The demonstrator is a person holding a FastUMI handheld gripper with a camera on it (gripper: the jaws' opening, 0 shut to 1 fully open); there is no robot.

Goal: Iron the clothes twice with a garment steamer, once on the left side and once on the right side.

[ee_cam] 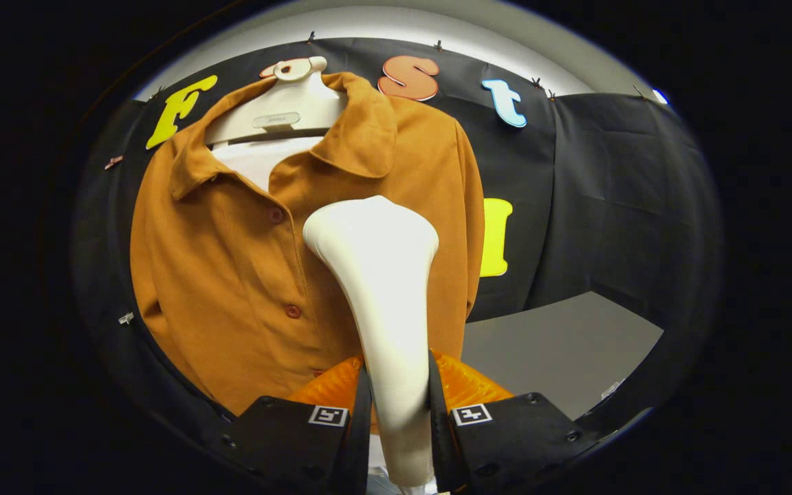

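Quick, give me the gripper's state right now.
Gripper: shut on the white steamer, both fingers pressing its handle, its head up against the orange shirt.

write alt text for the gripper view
The gripper is shut on a white garment steamer, whose head sits against the front of an orange-brown shirt hung on a pale mannequin.
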